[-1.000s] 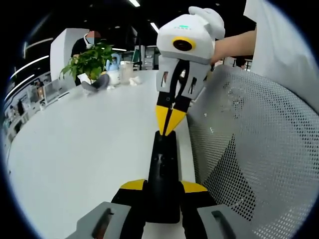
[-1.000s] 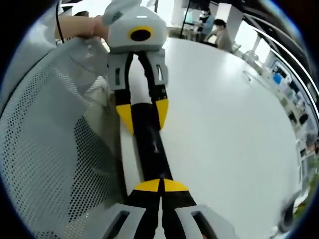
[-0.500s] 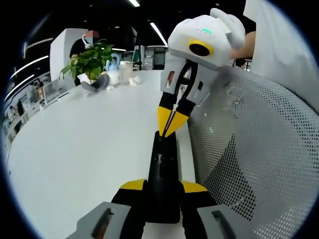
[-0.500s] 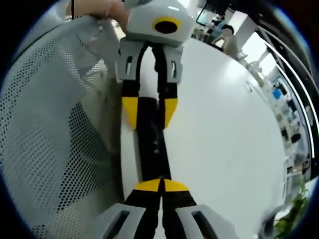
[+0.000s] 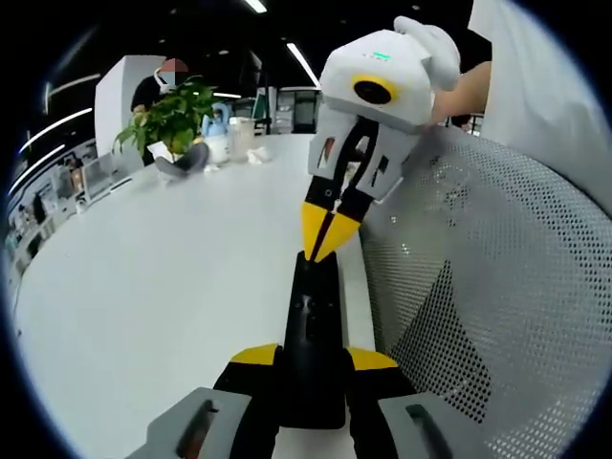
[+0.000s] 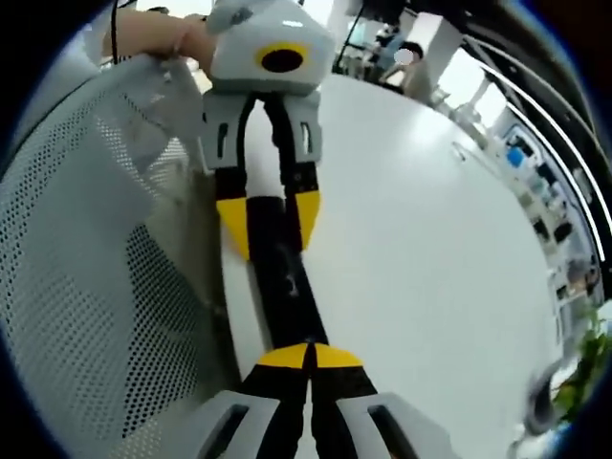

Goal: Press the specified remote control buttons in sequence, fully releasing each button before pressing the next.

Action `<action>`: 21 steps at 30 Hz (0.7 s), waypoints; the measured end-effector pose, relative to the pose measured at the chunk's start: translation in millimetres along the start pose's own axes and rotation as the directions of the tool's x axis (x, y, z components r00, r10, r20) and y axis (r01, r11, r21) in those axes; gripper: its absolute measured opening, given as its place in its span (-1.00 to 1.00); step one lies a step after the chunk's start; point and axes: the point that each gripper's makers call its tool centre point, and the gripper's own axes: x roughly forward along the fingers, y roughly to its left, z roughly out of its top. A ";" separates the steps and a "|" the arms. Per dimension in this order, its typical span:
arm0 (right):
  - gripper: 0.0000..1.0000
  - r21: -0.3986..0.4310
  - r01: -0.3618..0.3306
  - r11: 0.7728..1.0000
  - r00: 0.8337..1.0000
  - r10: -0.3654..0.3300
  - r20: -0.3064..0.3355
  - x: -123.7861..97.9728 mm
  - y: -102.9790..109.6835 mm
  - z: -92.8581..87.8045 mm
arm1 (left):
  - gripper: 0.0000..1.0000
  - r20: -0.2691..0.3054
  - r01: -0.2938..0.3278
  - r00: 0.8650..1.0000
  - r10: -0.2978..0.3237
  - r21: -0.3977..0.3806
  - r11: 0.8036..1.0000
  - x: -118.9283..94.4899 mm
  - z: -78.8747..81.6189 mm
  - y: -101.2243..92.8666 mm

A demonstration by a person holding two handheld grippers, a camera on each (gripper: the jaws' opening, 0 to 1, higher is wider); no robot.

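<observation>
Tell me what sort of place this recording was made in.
Probably an open-plan office or lab: a large white table with a potted plant at its far end, a mesh office chair beside it, long ceiling strip lights, and a person in the background.

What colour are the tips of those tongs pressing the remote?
Yellow tips on the right tongs, clearest in the left gripper view, over the black remote.

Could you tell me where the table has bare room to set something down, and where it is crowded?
The white table is bare across the wide stretch between the black remote and the potted plant at the far edge. It is crowded along the near edge: the left gripper clamps the remote, the right gripper presses its tip, and the mesh chair back sits alongside.
</observation>
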 end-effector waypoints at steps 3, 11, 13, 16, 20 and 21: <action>-1.00 0.059 -0.030 0.998 0.999 0.028 0.030 -1.1 -0.7 -0.1 | -0.49 0.001 -0.001 1.000 0.001 -0.001 1.000 0.1 0.1 -0.2; -1.00 -0.040 -0.094 0.995 0.995 0.095 0.029 0.5 7.3 12.3 | -0.49 0.002 -0.002 1.000 0.002 -0.005 1.000 0.0 0.1 -0.3; -1.00 -0.068 -0.101 0.993 0.995 0.102 0.016 1.8 8.3 14.2 | -0.49 0.002 -0.003 1.000 0.003 -0.005 1.000 0.0 0.1 -0.2; -1.00 -0.080 -0.103 0.991 0.995 0.102 -0.020 4.2 6.3 9.7 | -0.49 0.001 -0.004 1.000 0.004 -0.003 1.000 0.1 0.1 -0.3; -1.00 -0.065 -0.119 0.991 0.993 0.118 -0.014 3.3 6.3 8.6 | -0.49 0.001 -0.004 1.000 0.004 -0.003 1.000 0.1 0.1 -0.3; -1.00 -0.070 -0.121 0.990 0.993 0.121 -0.013 3.3 6.8 8.8 | -0.49 0.002 -0.003 1.000 0.003 -0.003 1.000 0.1 0.1 -0.2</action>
